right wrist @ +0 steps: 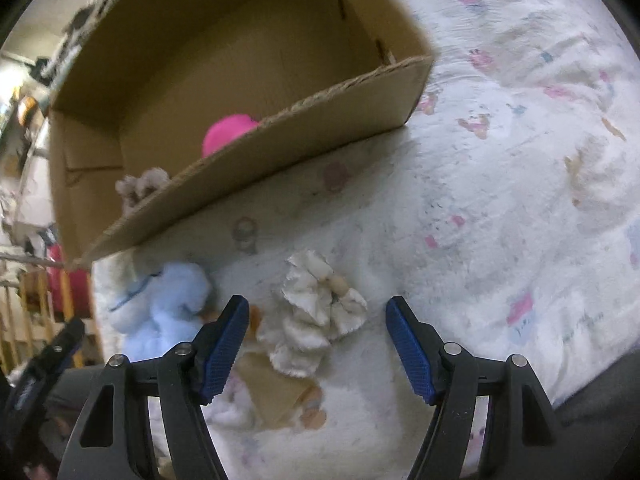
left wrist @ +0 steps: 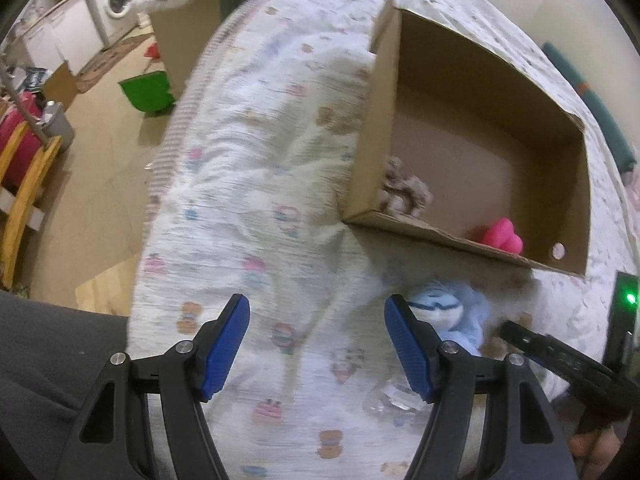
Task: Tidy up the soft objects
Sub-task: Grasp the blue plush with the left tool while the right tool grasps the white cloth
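Observation:
A cardboard box (left wrist: 440, 236) stands open on a patterned bed cover (left wrist: 260, 152); it also shows in the right wrist view (right wrist: 320, 120). Inside lie a beige plush (left wrist: 404, 192) and a pink soft toy (left wrist: 504, 236), both seen again in the right wrist view, the plush (right wrist: 140, 188) and the pink toy (right wrist: 228, 132). A light blue plush (left wrist: 452, 312) lies in front of the box, just right of my open, empty left gripper (left wrist: 318, 344). In the right wrist view the blue plush (right wrist: 160, 308) lies left of a white ruffled soft toy (right wrist: 316, 320). My right gripper (right wrist: 316, 344) is open above the white toy.
The bed's left edge drops to a floor with a green bin (left wrist: 148, 92), a washing machine (left wrist: 114, 4) and a wooden frame (left wrist: 24, 184). A brown card piece (right wrist: 276, 392) lies under the white toy. The right gripper's body (left wrist: 560, 356) shows at the left view's lower right.

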Demonstrator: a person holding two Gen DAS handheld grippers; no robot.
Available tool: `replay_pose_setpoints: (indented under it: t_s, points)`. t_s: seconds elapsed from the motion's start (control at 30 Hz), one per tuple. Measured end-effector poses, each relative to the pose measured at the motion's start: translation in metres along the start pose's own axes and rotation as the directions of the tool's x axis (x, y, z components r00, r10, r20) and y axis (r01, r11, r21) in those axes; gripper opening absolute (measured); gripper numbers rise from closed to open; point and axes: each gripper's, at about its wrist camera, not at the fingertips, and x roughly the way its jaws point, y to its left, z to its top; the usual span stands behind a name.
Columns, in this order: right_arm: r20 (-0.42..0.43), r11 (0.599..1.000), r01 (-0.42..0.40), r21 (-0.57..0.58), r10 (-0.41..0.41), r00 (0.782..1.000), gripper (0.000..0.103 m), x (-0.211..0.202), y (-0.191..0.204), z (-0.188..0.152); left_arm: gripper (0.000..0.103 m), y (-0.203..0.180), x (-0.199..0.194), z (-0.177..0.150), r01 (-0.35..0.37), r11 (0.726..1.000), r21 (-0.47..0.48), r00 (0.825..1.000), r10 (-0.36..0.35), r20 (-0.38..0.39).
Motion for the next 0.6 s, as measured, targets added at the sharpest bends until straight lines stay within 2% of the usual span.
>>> replay_pose_setpoints:
  t_s: [0.13, 0.17, 0.2, 0.23, 0.3, 0.43, 0.6]
  points:
    - [0.008, 0.996, 0.063, -0.063, -0.063, 0.998, 0.053, 0.005, 0.010, -0.001, 0.067, -0.018, 0.008, -0.002, 0.070, 0.996, 0.056, 0.997, -0.068, -0.036]
    - [0.009, 0.995, 0.072, -0.070, -0.071, 0.997, 0.049, 0.006, 0.012, -0.002, 0.067, -0.023, 0.008, -0.003, 0.080, 0.995, 0.065, 0.996, -0.078, -0.035]
    - [0.012, 0.994, 0.080, -0.079, -0.079, 0.997, 0.041, 0.006, 0.013, -0.002, 0.067, -0.029, 0.006, -0.004, 0.097, 0.992, 0.081, 0.995, -0.096, -0.023]
    - [0.014, 0.993, 0.083, -0.085, -0.082, 0.997, 0.034, 0.006, 0.014, -0.003, 0.067, -0.035, 0.006, -0.004, 0.103, 0.990, 0.100, 0.995, -0.102, -0.016]
    - [0.016, 0.993, 0.079, -0.092, -0.078, 0.997, 0.028, 0.006, 0.016, -0.004, 0.067, -0.047, 0.008, -0.004, 0.089, 0.985, 0.148, 0.996, -0.088, -0.014]
    - [0.022, 0.993, 0.068, -0.095, -0.066, 0.998, 0.026, 0.004, 0.017, -0.005, 0.067, -0.064, 0.027, -0.002, 0.069, 0.978, 0.196, 0.997, -0.059, -0.056]
    - [0.020, 0.994, 0.058, -0.089, -0.057, 0.998, 0.026, 0.003, 0.016, -0.004, 0.067, -0.071, 0.052, -0.001, 0.103, 0.981, 0.166, 0.987, -0.081, -0.138]
